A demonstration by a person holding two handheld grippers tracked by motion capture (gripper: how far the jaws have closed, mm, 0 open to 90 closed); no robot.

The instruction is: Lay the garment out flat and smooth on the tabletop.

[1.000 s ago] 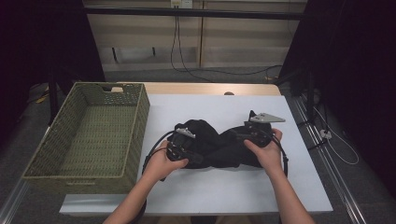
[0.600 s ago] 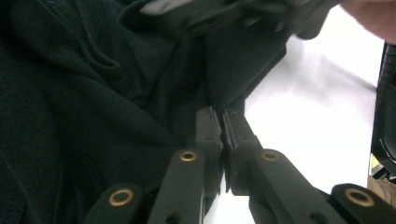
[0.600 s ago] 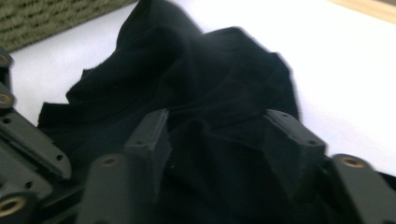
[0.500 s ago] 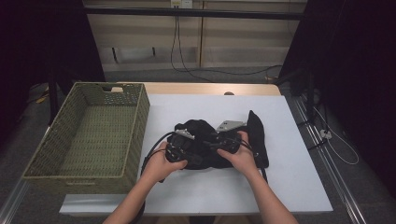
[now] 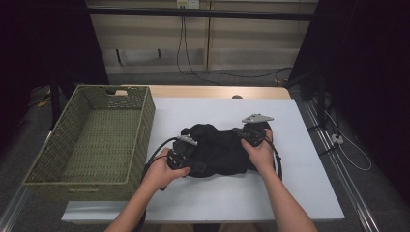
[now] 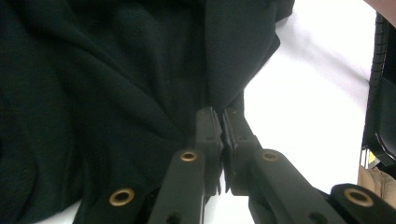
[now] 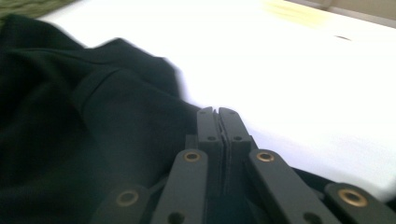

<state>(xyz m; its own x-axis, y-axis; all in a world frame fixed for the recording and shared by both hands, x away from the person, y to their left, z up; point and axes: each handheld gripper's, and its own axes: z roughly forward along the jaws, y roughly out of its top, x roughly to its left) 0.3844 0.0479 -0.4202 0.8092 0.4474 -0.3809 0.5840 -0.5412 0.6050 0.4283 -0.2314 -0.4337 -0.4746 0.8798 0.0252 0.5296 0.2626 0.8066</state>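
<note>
Pinching the black garment [image 5: 217,151] at both ends, I have it bunched in the middle of the white bench [image 5: 300,193], just right of the woven basket [image 5: 140,145]. My left gripper [image 5: 186,162] sits at the lower left edge of the heap, and in the left gripper view its jaws are pressed narrow with a fold of the dark cloth [image 6: 140,93] caught at their tips. My right gripper [image 5: 251,135] rides at the upper right edge; its jaws have just been closing and now stand together, and in the right gripper view the garment's hem [image 7: 116,107] runs in under them, so I judge cloth is nipped there, though the very tips look nearly bare. The garment's long axis runs from lower left to upper right in the high view, straight between my two grips. The basket lies off to the left, so my left hand [image 5: 162,171] is the nearer one; carrying the bundle over would mean lifting both ends and swinging leftward across the frame
</note>
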